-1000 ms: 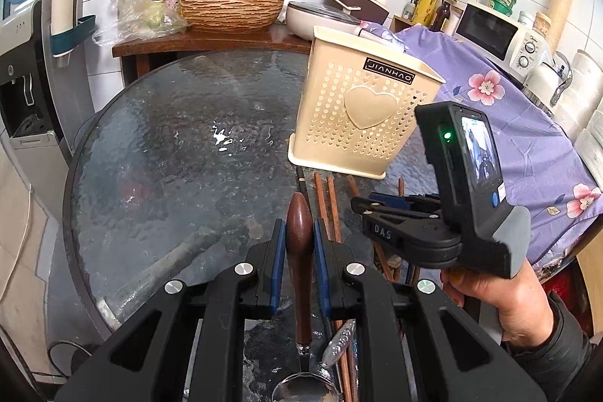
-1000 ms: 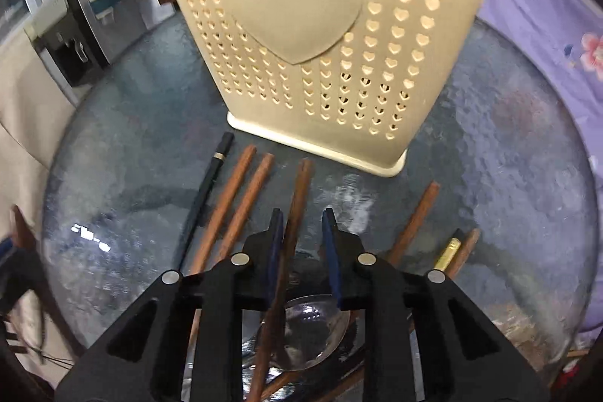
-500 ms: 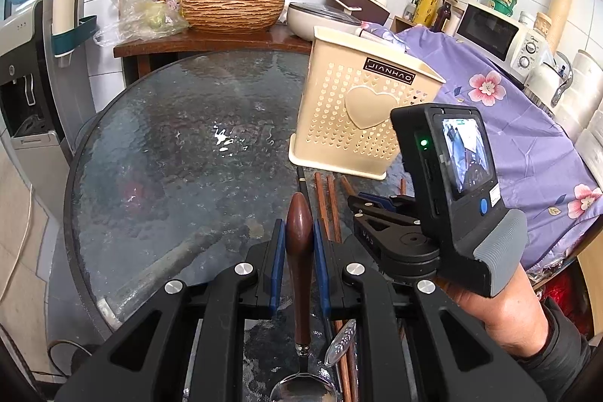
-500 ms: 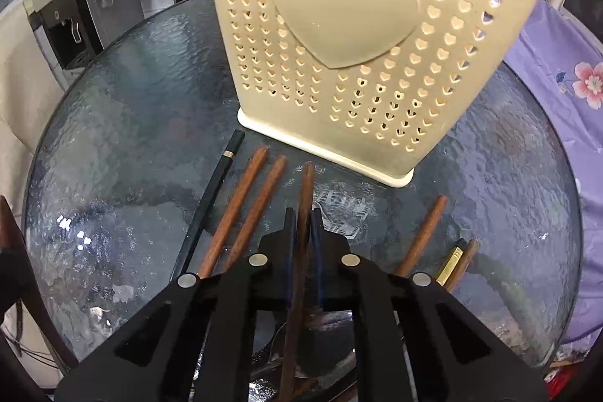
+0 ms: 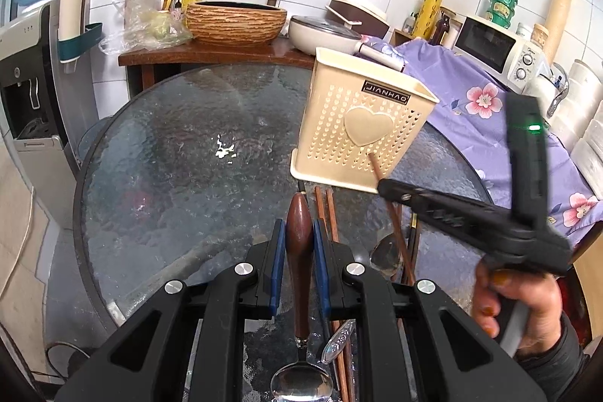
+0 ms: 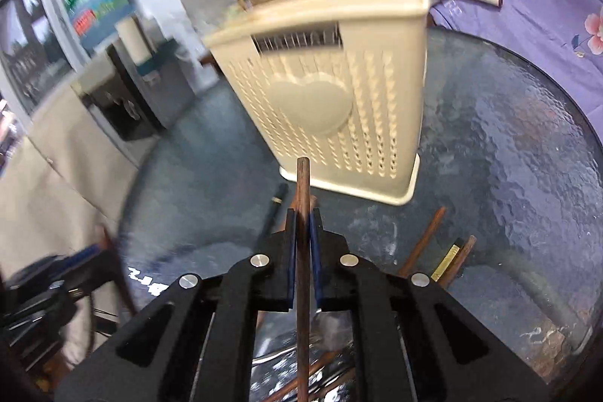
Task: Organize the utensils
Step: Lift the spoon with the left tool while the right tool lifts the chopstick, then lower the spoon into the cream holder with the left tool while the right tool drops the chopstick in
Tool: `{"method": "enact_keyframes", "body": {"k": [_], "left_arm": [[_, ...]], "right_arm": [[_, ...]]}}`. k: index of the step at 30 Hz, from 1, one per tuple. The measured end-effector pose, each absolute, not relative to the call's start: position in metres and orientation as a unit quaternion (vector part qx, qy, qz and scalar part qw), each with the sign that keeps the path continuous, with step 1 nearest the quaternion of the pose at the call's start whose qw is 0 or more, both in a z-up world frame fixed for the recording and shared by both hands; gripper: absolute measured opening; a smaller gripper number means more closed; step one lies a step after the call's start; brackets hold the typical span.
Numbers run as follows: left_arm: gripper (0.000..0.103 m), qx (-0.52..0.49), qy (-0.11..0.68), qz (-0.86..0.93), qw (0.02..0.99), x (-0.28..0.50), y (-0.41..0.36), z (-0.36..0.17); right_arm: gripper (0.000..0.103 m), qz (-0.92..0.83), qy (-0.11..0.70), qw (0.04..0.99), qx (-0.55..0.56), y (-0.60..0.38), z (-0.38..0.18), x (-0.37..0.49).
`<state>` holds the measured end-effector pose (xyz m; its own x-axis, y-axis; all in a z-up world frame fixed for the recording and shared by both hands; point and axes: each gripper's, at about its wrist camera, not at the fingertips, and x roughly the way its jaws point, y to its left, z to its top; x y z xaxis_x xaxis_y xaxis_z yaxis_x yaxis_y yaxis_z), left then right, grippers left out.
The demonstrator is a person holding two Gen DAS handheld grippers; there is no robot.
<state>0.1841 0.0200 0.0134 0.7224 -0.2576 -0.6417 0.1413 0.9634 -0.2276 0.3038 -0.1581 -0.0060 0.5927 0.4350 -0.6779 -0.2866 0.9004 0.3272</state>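
The left gripper is clamped on a wooden-handled spoon above the glass desk. Centrally, a cream basket stands upright. The right gripper is closed on a brown chopstick, raised off the desk.

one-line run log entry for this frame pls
left gripper: shut on wooden-handled steel spoon | right gripper: shut on brown wooden chopstick, lifted off glass table | cream perforated plastic holder: upright
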Motion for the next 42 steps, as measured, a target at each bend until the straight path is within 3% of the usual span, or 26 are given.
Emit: {"method": "enact_keyframes", "body": {"k": [11,42], "left_arm": [[0.015,-0.087,0.342,-0.11,0.929,0.178,0.023,0.024],[0.015,-0.074,0.284,-0.124,0.948,0.17,0.017,0.073]], "right_arm": [[0.008,0.266,0.348,0.886,0.149,-0.206,0.039,0.261],[0.008,0.292,0.26,0.913,0.115,-0.213,0.114,0.227]]}}
